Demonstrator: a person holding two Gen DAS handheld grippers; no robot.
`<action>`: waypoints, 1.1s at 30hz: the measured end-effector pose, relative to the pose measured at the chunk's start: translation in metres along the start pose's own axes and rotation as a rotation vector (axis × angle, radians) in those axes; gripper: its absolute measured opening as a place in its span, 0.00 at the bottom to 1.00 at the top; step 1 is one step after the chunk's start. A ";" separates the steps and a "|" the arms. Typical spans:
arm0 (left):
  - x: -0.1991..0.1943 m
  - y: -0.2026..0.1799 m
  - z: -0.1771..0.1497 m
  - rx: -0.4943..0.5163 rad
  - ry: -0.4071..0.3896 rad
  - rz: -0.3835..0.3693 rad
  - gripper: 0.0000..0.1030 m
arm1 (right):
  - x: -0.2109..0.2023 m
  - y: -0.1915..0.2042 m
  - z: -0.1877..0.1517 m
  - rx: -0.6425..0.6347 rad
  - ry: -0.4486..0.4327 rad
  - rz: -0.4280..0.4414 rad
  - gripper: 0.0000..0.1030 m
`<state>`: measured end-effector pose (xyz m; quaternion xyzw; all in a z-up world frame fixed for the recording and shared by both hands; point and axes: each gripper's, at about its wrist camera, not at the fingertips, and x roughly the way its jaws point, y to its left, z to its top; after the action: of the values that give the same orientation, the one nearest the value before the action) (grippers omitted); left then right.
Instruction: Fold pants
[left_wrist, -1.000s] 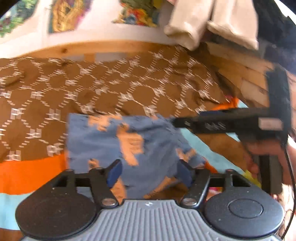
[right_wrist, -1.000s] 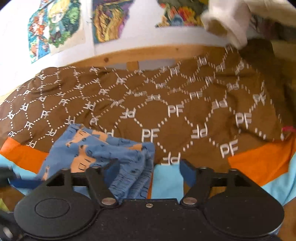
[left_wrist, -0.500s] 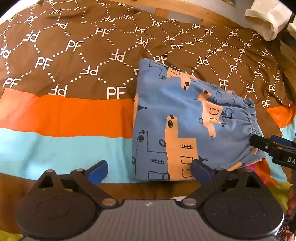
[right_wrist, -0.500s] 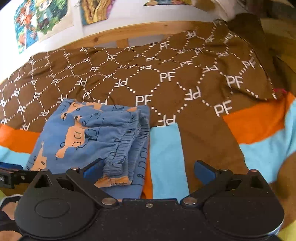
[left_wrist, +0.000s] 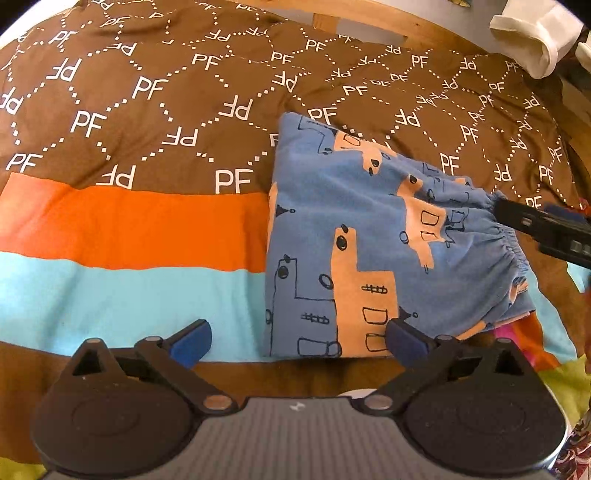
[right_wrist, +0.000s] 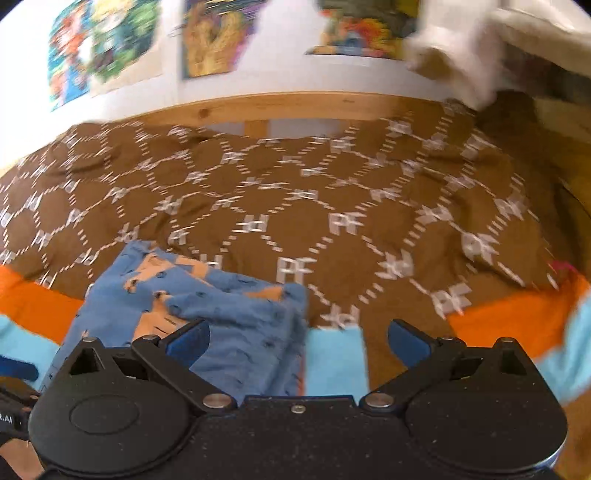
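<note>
The blue pants (left_wrist: 369, 240) with orange block prints lie folded into a compact rectangle on the bed, elastic waistband at the right edge. My left gripper (left_wrist: 297, 334) hovers over their near left corner; its jaws are opening, the right pad over the cloth's near edge, the left pad over the blanket, nothing pinched. In the blurred right wrist view the pants (right_wrist: 229, 306) lie low and left. My right gripper (right_wrist: 297, 338) stands open above their waistband end, gripping nothing. One of its fingers (left_wrist: 543, 225) shows at the waistband in the left wrist view.
A brown blanket (left_wrist: 147, 110) with white letter print, an orange band (left_wrist: 129, 229) and a light blue band (left_wrist: 110, 299) covers the bed. A wooden bed frame (right_wrist: 258, 107) and posters (right_wrist: 218, 37) stand behind. Cream cloth (left_wrist: 535, 33) hangs at the upper right.
Both grippers' jaws have spread wide. The left gripper tipped down from a level look to a look onto the flat pants. The right gripper tilted up and moved, blurring its view.
</note>
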<state>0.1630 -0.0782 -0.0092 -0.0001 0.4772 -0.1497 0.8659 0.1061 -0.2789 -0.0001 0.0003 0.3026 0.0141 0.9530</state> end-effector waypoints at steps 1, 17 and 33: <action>0.000 0.000 0.000 0.002 -0.001 0.001 1.00 | 0.005 0.006 0.003 -0.038 0.005 0.017 0.99; -0.018 0.006 0.013 -0.043 -0.081 0.067 1.00 | 0.021 -0.022 0.009 0.094 0.010 0.063 0.99; 0.076 -0.027 0.102 0.201 -0.151 0.222 1.00 | 0.000 -0.005 -0.050 -0.011 0.083 0.104 0.99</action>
<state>0.2782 -0.1383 -0.0126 0.1281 0.3906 -0.0995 0.9062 0.0773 -0.2844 -0.0407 0.0101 0.3415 0.0655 0.9375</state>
